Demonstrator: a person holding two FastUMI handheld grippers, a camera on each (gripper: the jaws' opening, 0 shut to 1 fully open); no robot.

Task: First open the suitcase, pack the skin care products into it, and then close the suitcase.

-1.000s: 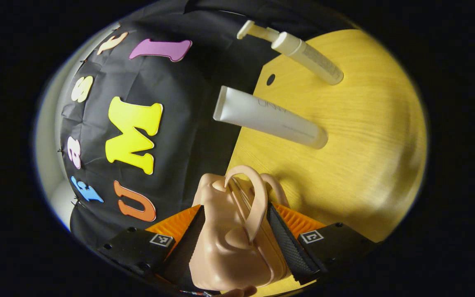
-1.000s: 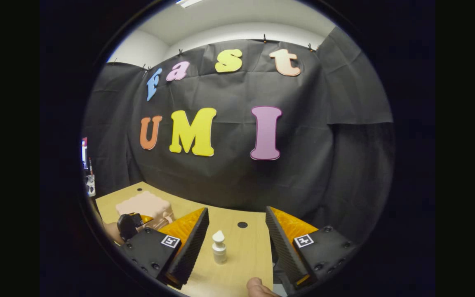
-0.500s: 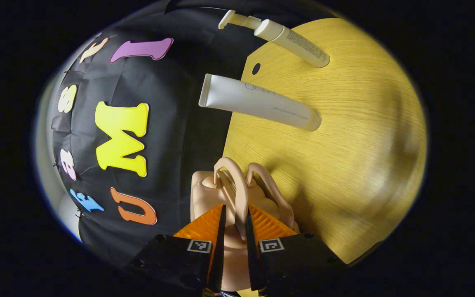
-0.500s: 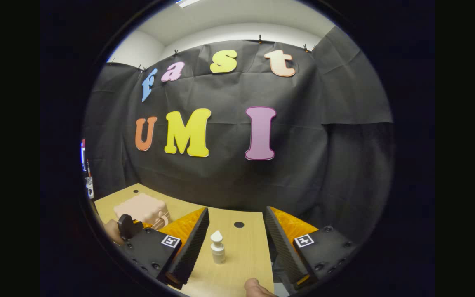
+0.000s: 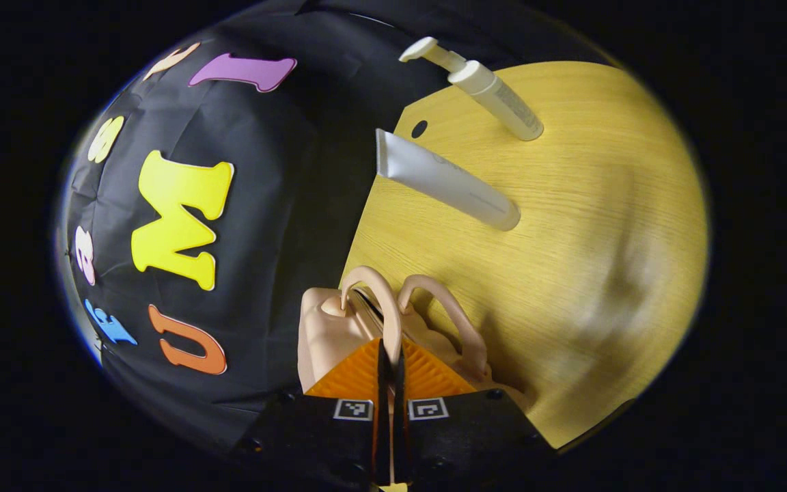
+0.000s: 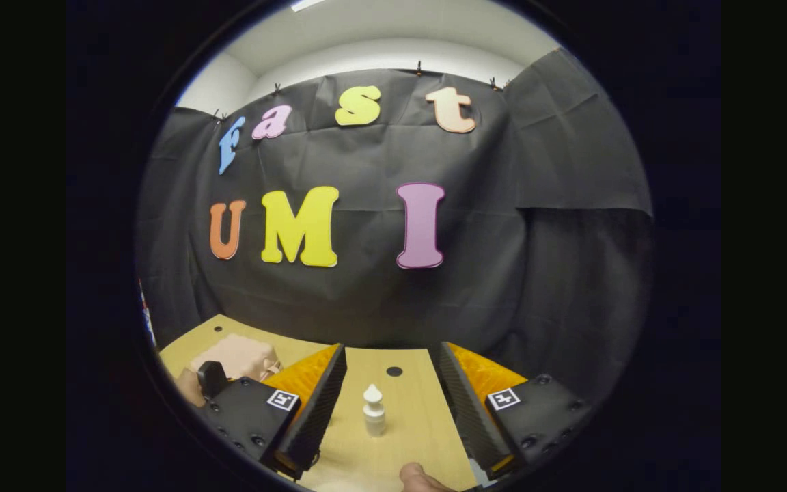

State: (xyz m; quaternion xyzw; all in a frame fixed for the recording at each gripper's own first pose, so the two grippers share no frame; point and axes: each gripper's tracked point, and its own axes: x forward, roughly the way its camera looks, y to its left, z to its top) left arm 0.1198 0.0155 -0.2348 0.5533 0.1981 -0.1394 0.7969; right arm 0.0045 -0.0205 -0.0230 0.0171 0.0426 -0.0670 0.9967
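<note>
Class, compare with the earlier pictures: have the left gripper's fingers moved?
Yes. The left gripper has closed: its fingers, once spread either side of the suitcase, now pinch one handle.

The left gripper [image 5: 389, 362] has orange ribbed wedge fingers with black textured inner faces, set on black blocks that each carry a small square black-and-white marker. The right gripper [image 6: 391, 396] is built the same, its black blocks studded with dark screws.

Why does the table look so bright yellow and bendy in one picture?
In the left gripper view strong light makes the table glow yellow, with a blurry patch at its right, and the fisheye lens curves its edges; in the right gripper view it looks paler and dimmer.
</note>
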